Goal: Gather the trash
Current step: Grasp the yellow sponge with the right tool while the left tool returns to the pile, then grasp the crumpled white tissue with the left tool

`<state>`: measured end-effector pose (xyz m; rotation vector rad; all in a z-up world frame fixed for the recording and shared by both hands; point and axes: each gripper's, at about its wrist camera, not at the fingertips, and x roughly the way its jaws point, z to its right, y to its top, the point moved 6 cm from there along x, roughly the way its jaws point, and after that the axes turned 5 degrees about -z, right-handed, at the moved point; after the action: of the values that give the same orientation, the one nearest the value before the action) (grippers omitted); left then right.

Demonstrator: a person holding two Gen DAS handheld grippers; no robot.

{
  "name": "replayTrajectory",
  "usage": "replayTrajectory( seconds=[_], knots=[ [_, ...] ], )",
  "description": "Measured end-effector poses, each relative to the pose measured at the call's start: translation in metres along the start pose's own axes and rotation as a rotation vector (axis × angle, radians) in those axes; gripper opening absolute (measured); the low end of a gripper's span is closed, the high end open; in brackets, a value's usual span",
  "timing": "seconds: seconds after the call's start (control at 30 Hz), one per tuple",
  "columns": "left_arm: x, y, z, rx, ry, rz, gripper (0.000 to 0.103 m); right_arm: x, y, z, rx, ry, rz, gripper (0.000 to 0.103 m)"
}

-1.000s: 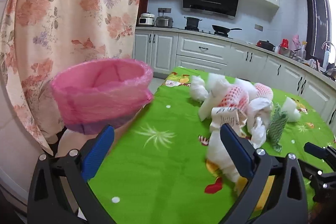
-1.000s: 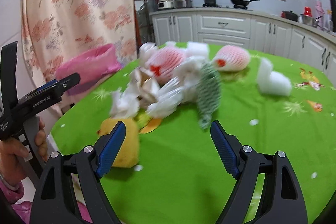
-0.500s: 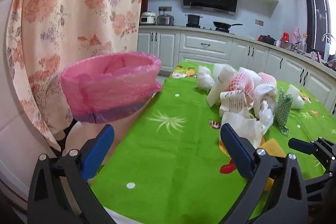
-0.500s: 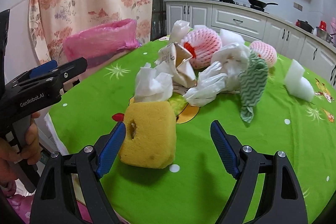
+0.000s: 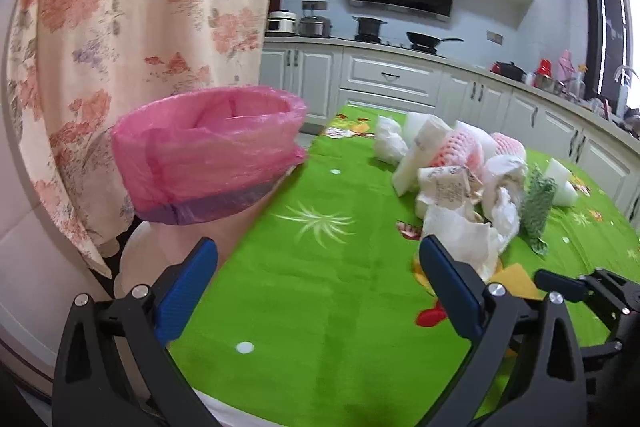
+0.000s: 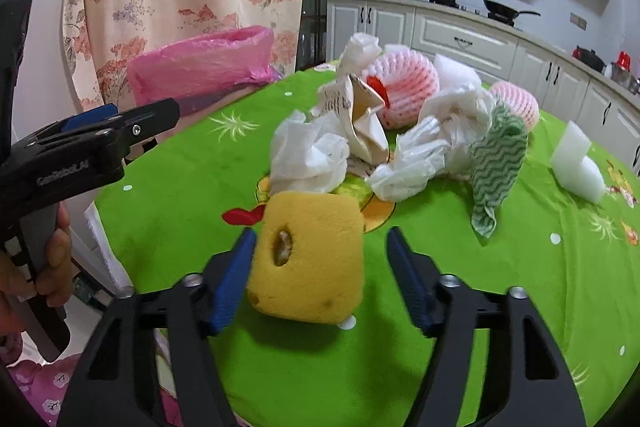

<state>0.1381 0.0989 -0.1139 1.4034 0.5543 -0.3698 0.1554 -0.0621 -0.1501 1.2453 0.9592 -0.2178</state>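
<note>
**Right tongs closing around the yellow sponge**

On the green tablecloth, down at 6 o'clock in the right wrist view, the right gripper has the yellow sponge between its blue pads. The jaws are closing; the left pad sits right against the sponge, the right pad is not yet touching it. Behind the sponge, toward 12 o'clock, the rest of the trash is heaped: crumpled white tissue, a pink foam net, a green wavy cloth. At 9 o'clock the left gripper hovers, jaws wide apart with nothing between them. The pink-lined bin waits at the table edge, 10 o'clock in the left wrist view.
</note>
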Motion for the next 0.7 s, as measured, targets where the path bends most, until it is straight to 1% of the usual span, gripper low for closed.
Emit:
replayTrajectory(
  seconds=[0.03, 0.07, 0.17, 0.23, 0.37, 0.47, 0.57, 0.7],
  knots=[
    [0.000, 0.000, 0.004, 0.007, -0.011, -0.005, 0.098, -0.001, -0.001, 0.001, -0.002, 0.001, 0.001, 0.050],
    [0.001, 0.001, 0.009, 0.014, -0.024, -0.012, 0.098, -0.003, -0.002, 0.002, -0.005, 0.001, 0.004, 0.047],
    [0.005, 0.001, 0.026, 0.029, -0.058, -0.039, 0.098, -0.011, -0.005, 0.015, 0.020, -0.025, 0.025, 0.044],
    [0.009, 0.002, 0.037, 0.041, -0.077, -0.056, 0.098, -0.019, -0.005, 0.034, 0.077, -0.049, 0.047, 0.041],
    [0.017, 0.003, 0.068, 0.078, -0.126, -0.080, 0.097, -0.036, -0.004, 0.070, 0.179, -0.089, 0.092, 0.040],
    [0.028, 0.004, 0.093, 0.110, -0.150, -0.111, 0.091, -0.042, -0.004, 0.087, 0.215, -0.110, 0.109, 0.040],
    [0.040, 0.004, 0.109, 0.123, -0.150, -0.131, 0.085, -0.046, -0.008, 0.101, 0.250, -0.122, 0.115, 0.040],
    [0.055, 0.001, 0.114, 0.111, -0.134, -0.165, 0.076, -0.048, -0.010, 0.111, 0.272, -0.131, 0.121, 0.040]
  ],
)
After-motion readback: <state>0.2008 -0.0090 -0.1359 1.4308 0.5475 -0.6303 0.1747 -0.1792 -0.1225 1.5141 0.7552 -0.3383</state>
